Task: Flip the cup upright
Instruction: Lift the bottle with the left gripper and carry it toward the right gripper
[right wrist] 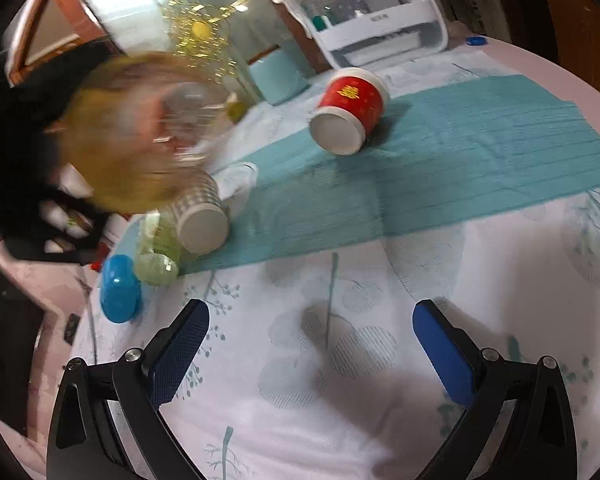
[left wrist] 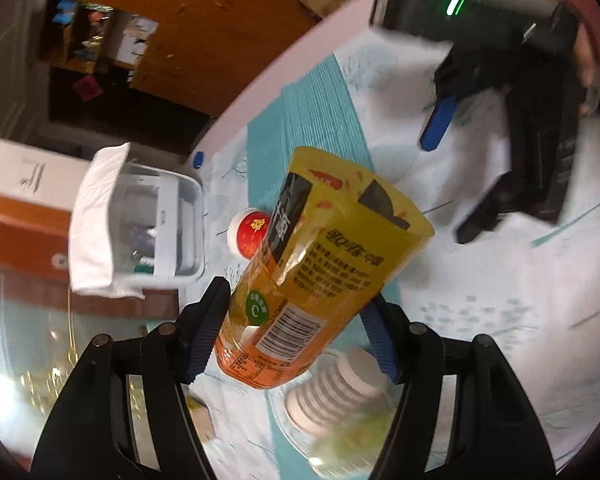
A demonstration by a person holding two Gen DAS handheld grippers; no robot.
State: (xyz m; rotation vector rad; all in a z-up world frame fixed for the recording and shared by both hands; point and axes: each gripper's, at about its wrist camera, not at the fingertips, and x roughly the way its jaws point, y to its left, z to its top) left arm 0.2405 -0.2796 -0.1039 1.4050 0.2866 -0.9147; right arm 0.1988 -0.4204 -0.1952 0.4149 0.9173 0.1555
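My left gripper (left wrist: 296,316) is shut on a clear orange-yellow plastic cup (left wrist: 324,256) with a printed label and barcode, held tilted above the table. The same cup shows blurred at the left of the right wrist view (right wrist: 132,132). My right gripper (right wrist: 312,328) is open and empty over the white patterned cloth; it also shows in the left wrist view (left wrist: 448,172) at the upper right. A red paper cup (right wrist: 350,110) lies on its side on the teal mat (right wrist: 480,152). A grey checked cup (right wrist: 200,212) lies on its side at the mat's left end.
A white storage box (right wrist: 380,12) with a cloth over it stands at the table's far edge. A blue egg-shaped object (right wrist: 118,288) and a pale green plastic item (right wrist: 156,252) lie at the left. A small blue cap (right wrist: 476,41) lies by the table rim.
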